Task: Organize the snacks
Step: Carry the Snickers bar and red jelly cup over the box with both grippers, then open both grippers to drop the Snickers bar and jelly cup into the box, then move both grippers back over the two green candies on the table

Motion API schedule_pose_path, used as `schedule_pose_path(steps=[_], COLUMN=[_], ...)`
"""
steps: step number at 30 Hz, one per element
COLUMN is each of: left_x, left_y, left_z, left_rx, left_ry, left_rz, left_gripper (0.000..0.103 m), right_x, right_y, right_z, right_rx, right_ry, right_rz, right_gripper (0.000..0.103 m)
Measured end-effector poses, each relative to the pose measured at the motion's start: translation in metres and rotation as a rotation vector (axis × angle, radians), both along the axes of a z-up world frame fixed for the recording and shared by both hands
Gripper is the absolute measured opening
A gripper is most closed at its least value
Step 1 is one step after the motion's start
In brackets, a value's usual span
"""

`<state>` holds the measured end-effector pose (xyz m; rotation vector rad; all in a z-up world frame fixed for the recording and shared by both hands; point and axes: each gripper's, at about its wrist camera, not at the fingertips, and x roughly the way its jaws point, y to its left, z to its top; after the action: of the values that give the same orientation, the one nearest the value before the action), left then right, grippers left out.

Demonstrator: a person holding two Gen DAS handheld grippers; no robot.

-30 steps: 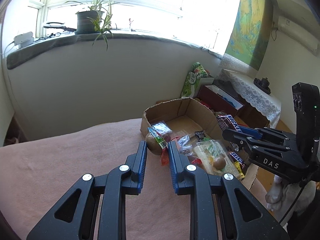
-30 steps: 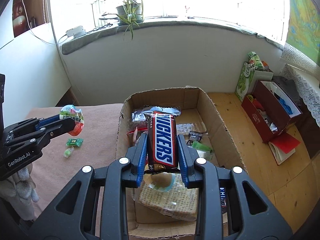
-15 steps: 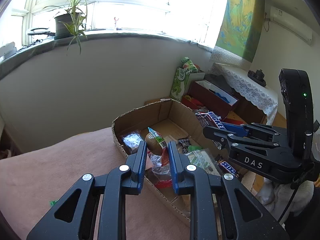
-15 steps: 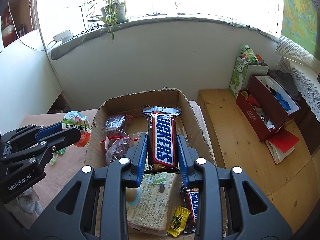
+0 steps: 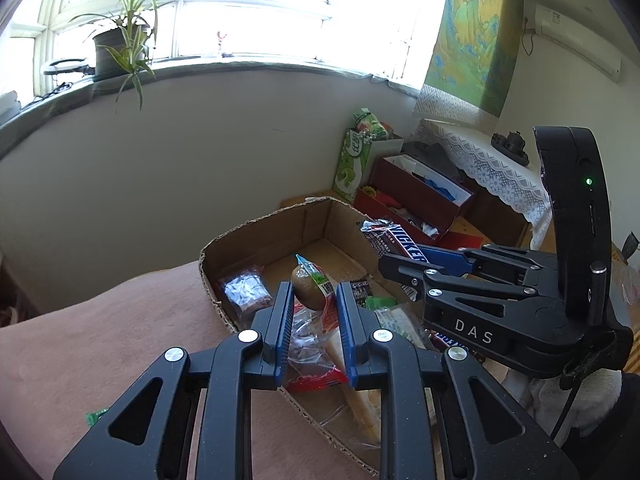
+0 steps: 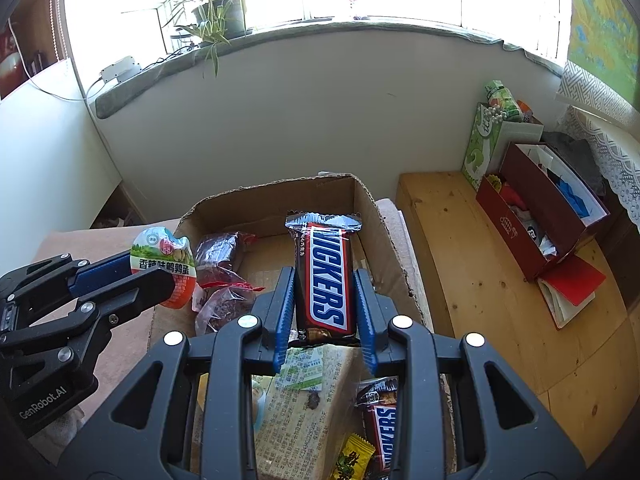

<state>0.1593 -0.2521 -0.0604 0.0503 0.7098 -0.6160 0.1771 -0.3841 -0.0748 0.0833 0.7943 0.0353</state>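
Presently the right gripper [image 6: 322, 316] has its blue fingers [image 6: 285, 312] clamped on the long sides of a Snickers bar [image 6: 325, 280], which is held above the cardboard box [image 6: 394, 256]. The bar's long axis runs straight along the fingers, its crimped silver end pointing away from the camera toward the far box wall, its printed face turned up. Below it in the near part of the box lie a flat printed packet [image 6: 304, 412], a second Snickers bar [image 6: 382, 432] and a small yellow sachet [image 6: 354, 458].

To the left, the left gripper [image 5: 314, 300] is clamped on a sealed egg packet [image 6: 166, 266], held over the box's left edge. In the left wrist view the packet [image 5: 312, 290] stands roughly upright between the fingers, its pointed sealed end up and away. Beneath it rest clear bags with red trim [image 5: 310, 354]; a dark wrapped cake [image 5: 246, 294] lies farther in, near the left wall.

The box sits on a worktop covered in pink cloth [image 5: 100, 344]. Beyond are a wooden bench [image 6: 468, 264], a red box [image 6: 532, 216] and a potted plant [image 6: 218, 16] on the windowsill.
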Motion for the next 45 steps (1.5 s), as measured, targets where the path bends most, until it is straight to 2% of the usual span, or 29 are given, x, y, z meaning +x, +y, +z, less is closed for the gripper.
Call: schedule_pose_path(steps=[7, 10, 11, 13, 16, 18, 19, 35, 45], left_x=[-0.002, -0.002, -0.002, -0.003, -0.005, -0.006, -0.008, -0.025, -0.030], left_y=[-0.002, -0.002, -0.002, -0.002, -0.001, 0.001, 0.001, 0.025, 0.076], left_z=[0.002, 0.003, 0.003, 0.003, 0.005, 0.006, 0.007, 0.021, 0.021], left_rx=[0.007, 0.009, 0.010, 0.010, 0.009, 0.006, 0.002, -0.026, -0.033], left_ry=[-0.012, -0.014, -0.014, -0.015, -0.021, -0.022, -0.023, -0.044, -0.043], left_rz=[0.006, 0.010, 0.012, 0.014, 0.015, 0.016, 0.017, 0.024, 0.096], left_gripper=[0.021, 0.023, 0.028, 0.030, 0.031, 0.044, 0.046, 0.046, 0.046], right_x=[-0.003, -0.005, -0.006, -0.007, -0.010, -0.012, -0.013, -0.037, -0.060], right_y=[-0.002, -0.002, -0.003, -0.004, -0.005, -0.006, -0.007, -0.002, 0.031], right_z=[0.002, 0.004, 0.005, 0.006, 0.008, 0.010, 0.010, 0.026, 0.035], right_rx=[-0.005, -0.015, -0.017, -0.018, -0.031, -0.035, -0.035, -0.040, -0.025], right_ry=[-0.012, -0.027, -0.030, -0.030, -0.037, -0.040, -0.040, -0.055, -0.075], right_rz=[-0.011, -0.025, -0.028, -0.033, -0.048, -0.056, -0.058, -0.093, -0.046], right_gripper=[0.032, 0.055, 0.057, 0.057, 0.071, 0.072, 0.072, 0.072, 0.072])
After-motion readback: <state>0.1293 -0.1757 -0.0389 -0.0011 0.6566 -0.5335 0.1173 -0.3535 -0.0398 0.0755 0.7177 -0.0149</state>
